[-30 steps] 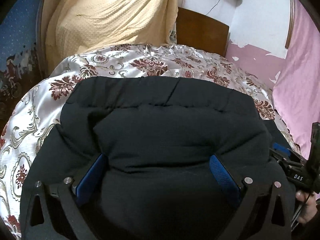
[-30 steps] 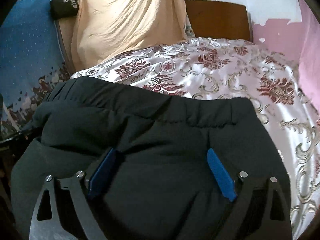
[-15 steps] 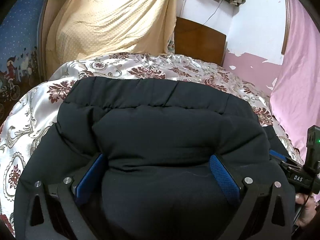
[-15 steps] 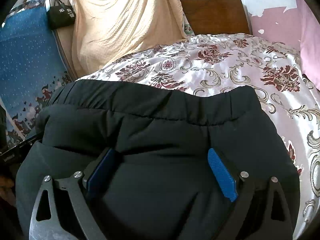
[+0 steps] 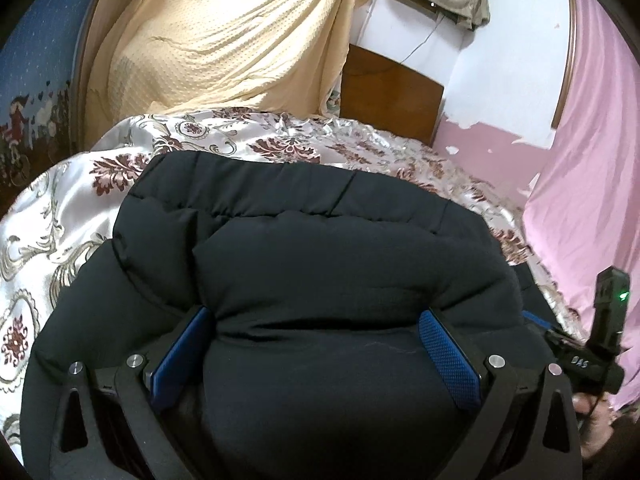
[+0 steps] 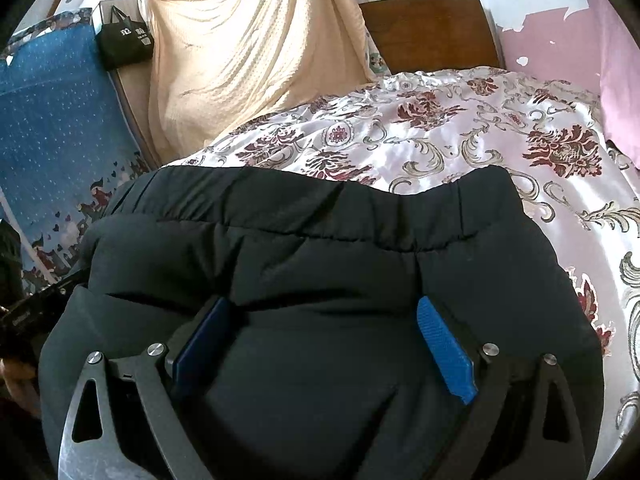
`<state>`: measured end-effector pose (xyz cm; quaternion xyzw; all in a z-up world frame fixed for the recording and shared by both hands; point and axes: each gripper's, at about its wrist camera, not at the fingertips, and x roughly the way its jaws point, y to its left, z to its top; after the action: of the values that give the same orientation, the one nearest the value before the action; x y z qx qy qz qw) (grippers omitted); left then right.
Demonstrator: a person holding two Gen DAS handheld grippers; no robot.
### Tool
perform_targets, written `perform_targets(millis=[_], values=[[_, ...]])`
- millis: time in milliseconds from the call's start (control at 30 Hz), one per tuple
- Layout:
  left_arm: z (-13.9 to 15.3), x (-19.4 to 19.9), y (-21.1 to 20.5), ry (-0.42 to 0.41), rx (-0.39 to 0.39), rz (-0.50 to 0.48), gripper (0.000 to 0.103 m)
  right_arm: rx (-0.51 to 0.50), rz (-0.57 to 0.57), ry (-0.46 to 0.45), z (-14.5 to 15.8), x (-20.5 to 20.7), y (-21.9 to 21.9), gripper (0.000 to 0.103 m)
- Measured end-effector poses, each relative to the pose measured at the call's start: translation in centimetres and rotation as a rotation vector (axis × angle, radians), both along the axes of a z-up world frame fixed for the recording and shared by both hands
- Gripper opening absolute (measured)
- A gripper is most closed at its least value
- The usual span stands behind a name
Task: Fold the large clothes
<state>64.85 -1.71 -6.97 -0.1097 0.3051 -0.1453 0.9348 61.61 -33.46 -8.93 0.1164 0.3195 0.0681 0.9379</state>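
Observation:
A black padded jacket point(image 5: 312, 240) lies on the bed and fills the lower half of both views point(image 6: 320, 248). My left gripper point(image 5: 316, 320) has its blue pads point(image 5: 448, 352) wide apart with a thick fold of the jacket bulging between them. My right gripper point(image 6: 320, 316) stands the same way, its blue pads point(image 6: 444, 348) wide apart around a fold of the jacket. The right gripper's body also shows at the right edge of the left wrist view point(image 5: 592, 344). The jacket's near part is hidden under the gripper frames.
The bed has a shiny white and maroon floral cover point(image 6: 480, 140). A cream blanket point(image 5: 224, 48) hangs behind the bed beside a wooden headboard point(image 6: 432, 32). A pink curtain point(image 5: 592, 168) hangs on the right. A blue patterned panel point(image 6: 52, 140) and black bag point(image 6: 124, 42) are at left.
Both grippers have risen and tilted up with the jacket fold, showing more of the wall and hanging blanket. The jaws stand as wide as before.

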Motion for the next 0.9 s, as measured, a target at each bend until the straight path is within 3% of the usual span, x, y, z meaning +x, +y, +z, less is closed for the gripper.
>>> perform_targets(millis=[200,400,633,733,833,900], values=[[-0.2,-0.6,0.5,-0.008,-0.026,-0.011,0.103,0.014,0.004,-0.031,0.2,-0.9,-0.2,0.092],[0.4,-2.3,3.6,0.016,-0.052,0.013,0.103,0.119,-0.01,-0.091,0.4,-3.0,-2.1,0.092],[-0.2,-4.4,7.0,0.043,-0.001,0.087,0.103,0.072,-0.229,-0.144,0.6,-8.3,-3.5,0.095],[-0.3,-4.9,7.6,0.057,0.024,0.119,0.103,0.101,-0.341,-0.158,0.7,-10.4,-5.1,0.095],[0.1,-5.2,8.6,0.083,0.028,0.115,0.103,0.126,-0.391,-0.088,0.6,-11.2,-7.2,0.096],[0.6,-5.1,9.5,0.111,0.02,0.093,0.103,0.137,-0.365,-0.047,0.5,-11.4,-8.4,0.096]])
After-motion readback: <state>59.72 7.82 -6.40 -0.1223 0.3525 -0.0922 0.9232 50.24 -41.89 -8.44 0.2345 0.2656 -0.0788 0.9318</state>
